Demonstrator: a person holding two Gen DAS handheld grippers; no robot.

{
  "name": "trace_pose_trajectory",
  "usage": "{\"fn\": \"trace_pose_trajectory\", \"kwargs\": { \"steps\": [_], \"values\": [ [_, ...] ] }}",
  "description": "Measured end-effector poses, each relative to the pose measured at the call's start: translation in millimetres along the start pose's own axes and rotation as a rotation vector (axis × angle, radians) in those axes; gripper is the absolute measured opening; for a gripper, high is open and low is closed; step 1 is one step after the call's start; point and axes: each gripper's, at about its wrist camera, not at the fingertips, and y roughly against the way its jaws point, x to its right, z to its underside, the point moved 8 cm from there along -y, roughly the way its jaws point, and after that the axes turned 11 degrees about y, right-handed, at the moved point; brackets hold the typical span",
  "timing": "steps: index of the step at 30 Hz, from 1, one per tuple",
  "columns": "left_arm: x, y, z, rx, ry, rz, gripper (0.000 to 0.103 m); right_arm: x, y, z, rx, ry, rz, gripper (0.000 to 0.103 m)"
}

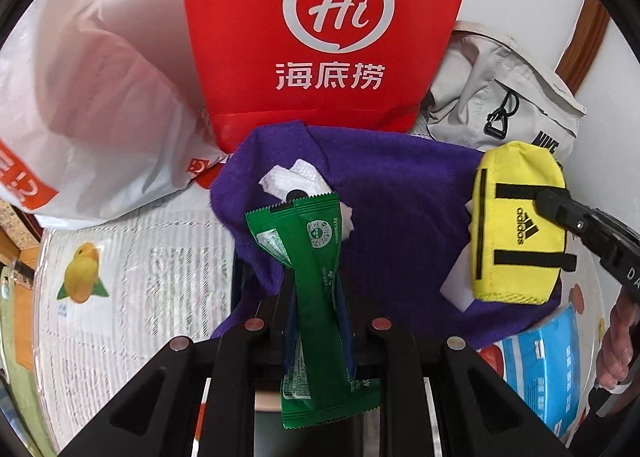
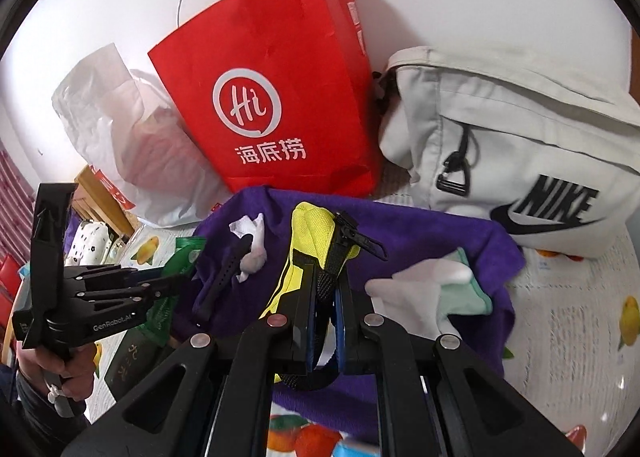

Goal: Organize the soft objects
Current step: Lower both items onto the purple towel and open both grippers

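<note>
My left gripper (image 1: 316, 297) is shut on a green snack packet (image 1: 308, 257), held above a purple cloth (image 1: 400, 209). In the right wrist view that gripper (image 2: 176, 281) and the packet (image 2: 182, 257) show at the left. My right gripper (image 2: 324, 289) is shut on a small yellow Adidas pouch (image 2: 310, 229), lifted over the purple cloth (image 2: 420, 233). The pouch (image 1: 516, 225) and the right gripper's fingers (image 1: 560, 205) show at the right of the left wrist view. Crumpled white tissue (image 1: 296, 181) and a black watch (image 2: 224, 277) lie on the cloth.
A red paper bag (image 1: 320, 37) stands behind the cloth against the wall. A white plastic bag (image 1: 92, 97) is to its left and a grey Nike bag (image 2: 520, 137) to its right. A white and mint cloth (image 2: 432, 293) lies on the purple cloth. A blue packet (image 1: 540, 361) lies at the right.
</note>
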Motion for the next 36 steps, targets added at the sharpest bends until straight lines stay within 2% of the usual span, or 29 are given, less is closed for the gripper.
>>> {"fn": "trace_pose_trajectory", "kwargs": {
  "steps": [4, 14, 17, 21, 22, 25, 28, 32, 33, 34, 35, 36],
  "values": [
    [3, -13, -3, -0.026, -0.001, 0.006, 0.019, 1, -15, 3, -0.034, -0.017, -0.034, 0.009],
    [5, -35, -6, -0.068, -0.013, -0.008, 0.022, 10, -40, 11, -0.100, -0.049, -0.044, 0.016],
    [7, -45, -4, -0.085, -0.015, -0.011, 0.024, 11, -45, 15, -0.128, -0.045, -0.046, 0.027],
    [11, -52, -4, -0.092, -0.019, -0.007, 0.024, 10, -44, 17, -0.136, -0.041, -0.045, 0.029],
    [12, -53, -4, -0.093, -0.018, -0.009, 0.024, 10, -45, 17, -0.147, -0.036, -0.044, 0.033],
    [11, -55, -5, -0.099, -0.015, -0.006, 0.027, 11, -44, 18, -0.158, -0.035, -0.036, 0.057],
    [10, -55, -6, -0.101, -0.008, -0.009, 0.029, 13, -40, 18, -0.150, -0.014, 0.002, 0.058],
    [8, -55, -6, -0.108, -0.001, -0.011, 0.031, 12, -42, 19, -0.160, -0.015, -0.009, 0.058],
    [9, -54, -7, -0.106, 0.000, -0.009, 0.033, 12, -42, 19, -0.160, -0.012, -0.009, 0.058],
    [8, -52, -9, -0.094, 0.006, -0.008, 0.042, 12, -41, 19, -0.161, -0.012, -0.005, 0.058],
    [4, -45, -11, -0.081, 0.013, -0.005, 0.056, 12, -39, 18, -0.158, -0.016, -0.005, 0.059],
    [3, -41, -14, -0.063, 0.021, 0.002, 0.062, 12, -37, 18, -0.154, -0.019, -0.010, 0.059]
  ]
}}
